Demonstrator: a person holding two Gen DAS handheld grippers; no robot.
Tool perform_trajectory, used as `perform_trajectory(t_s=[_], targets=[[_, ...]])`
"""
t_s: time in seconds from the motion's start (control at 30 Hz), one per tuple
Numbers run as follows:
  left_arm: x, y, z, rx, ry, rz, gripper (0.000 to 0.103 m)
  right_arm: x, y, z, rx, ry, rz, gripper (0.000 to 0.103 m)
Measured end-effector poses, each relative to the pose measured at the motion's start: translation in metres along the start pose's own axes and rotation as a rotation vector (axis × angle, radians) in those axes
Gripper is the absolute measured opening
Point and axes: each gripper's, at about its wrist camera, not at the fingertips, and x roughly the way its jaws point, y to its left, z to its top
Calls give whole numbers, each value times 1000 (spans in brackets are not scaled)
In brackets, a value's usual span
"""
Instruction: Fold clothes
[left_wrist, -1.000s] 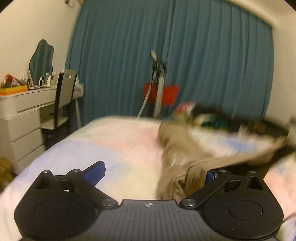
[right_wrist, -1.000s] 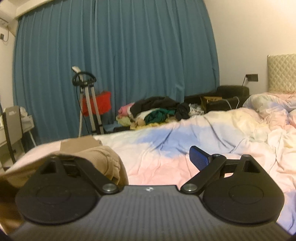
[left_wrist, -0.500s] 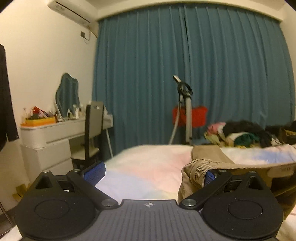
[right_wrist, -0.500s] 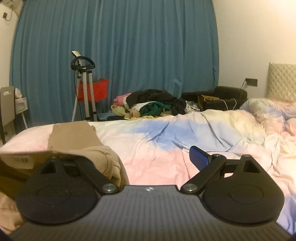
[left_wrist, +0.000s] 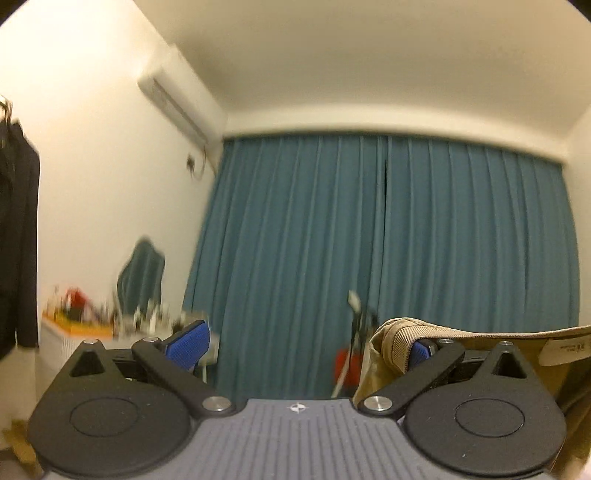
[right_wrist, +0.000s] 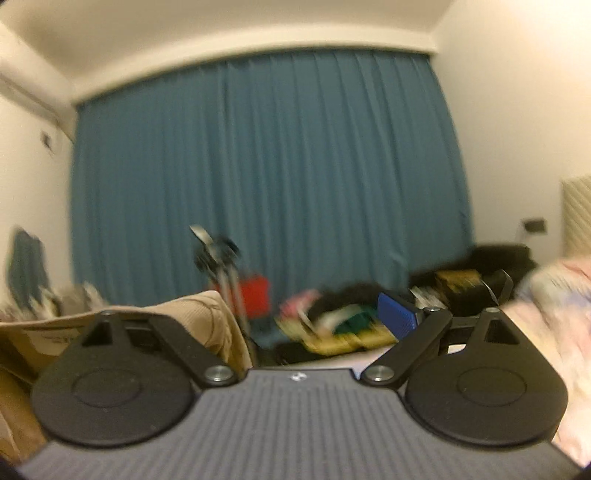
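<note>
Up at ceiling height in both wrist views: the cameras now tilt well above where they looked a second ago; then the bed filled the lower frame, now the left view shows only curtain (left_wrist: 388, 236), ceiling and AC unit (left_wrist: 177, 107), and the right view keeps a sliver of bedding (right_wrist: 554, 295) at the right edge; so both grippers have been raised, the trousers (left_wrist: 480, 339) going up with them; my read is a lift or shake-out to let the legs hang straight before a fold, though how far the folding is cannot be told.

Left gripper (left_wrist: 306, 345): jaws wide apart; tan waistband draped over the right finger only, blue pad peeking from under the cloth; the other pad bare; hooked, not pinched.

Right gripper (right_wrist: 280, 314): also spread wide; trousers (right_wrist: 177, 314) bunched over the left finger, hiding its pad; right pad bare.

Trousers: tan corduroy, ribbed; stretched between the two grippers at the waist, off the bed; a white label shows on the inside of the band in both views; the rest hangs below frame, unseen.

Risk, as a guess: cloth only hung on open fingers could slip off during a shake.

Clothes pile (right_wrist: 332, 317) by the curtain, blurred.
</note>
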Motion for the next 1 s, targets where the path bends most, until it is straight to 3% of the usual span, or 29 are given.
perform_trajectory(t_s=[0.13,0.33,0.5,0.6,0.67,0.8,0.9,1.0], targets=[[-11,-1,73,-25,-106,-19,103,-20,10,84,-6,-61,59,93],[-22,-11,167,-29,-126,-89,103,-40,9,177,-8,-59,118,93],[-19,-27,203,-17,-110,-133,103,-51,4,208,-28,-35,121,93],[4,-33,211,-21,-79,-150,103,-38,3,212,-43,-12,106,93],[26,-42,208,-18,-52,-154,103,-22,5,211,-56,-2,92,93],[95,-62,173,-12,40,-161,103,53,3,176,-66,59,47,93],[155,-79,127,-12,111,-162,103,112,1,148,-73,106,12,93],[225,-102,63,-1,179,-106,103,175,0,114,-79,150,-22,93]])
